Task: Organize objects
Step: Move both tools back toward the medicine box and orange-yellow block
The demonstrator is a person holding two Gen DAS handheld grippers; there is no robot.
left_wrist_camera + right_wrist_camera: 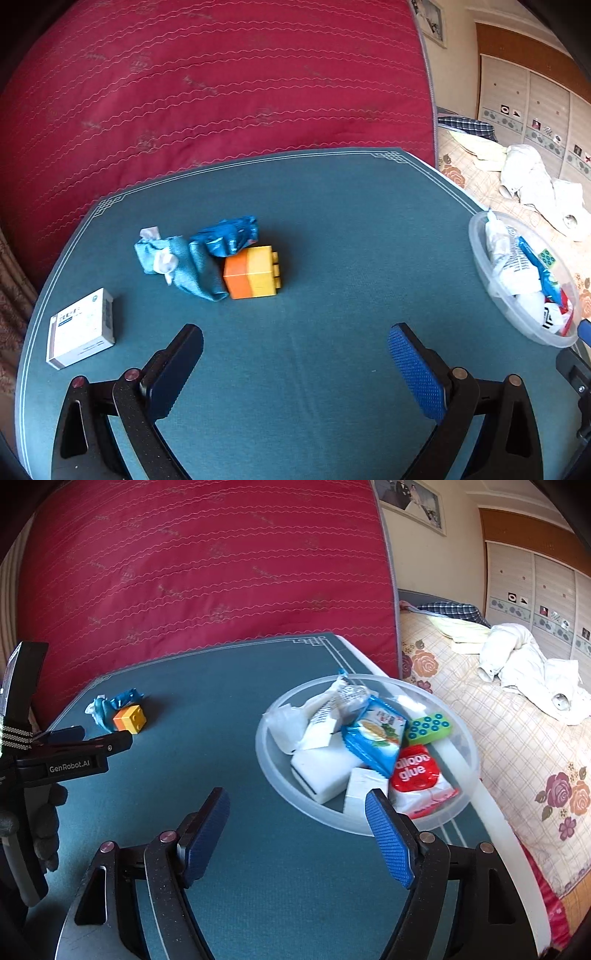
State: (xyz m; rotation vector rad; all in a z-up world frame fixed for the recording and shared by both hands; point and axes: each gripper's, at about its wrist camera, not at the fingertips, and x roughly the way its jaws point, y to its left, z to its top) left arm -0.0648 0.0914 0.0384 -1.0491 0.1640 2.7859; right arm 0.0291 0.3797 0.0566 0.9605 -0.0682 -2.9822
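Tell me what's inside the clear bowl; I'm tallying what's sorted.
The bowl holds a blue snack packet, red glue pouch, green dotted block, white boxes and crumpled wrappers. Anything underneath is covered.

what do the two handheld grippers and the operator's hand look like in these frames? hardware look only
Both the left gripper and the right gripper have black, speckled linkage arms with triangular cutouts and round metal pivot pins. Their fingers carry blue pads with a fine knurled texture. In the right wrist view the left gripper's black body reads "GenRobot.AI" in white, with a black-and-white striped band. The left hand wears a dark grey knit glove.
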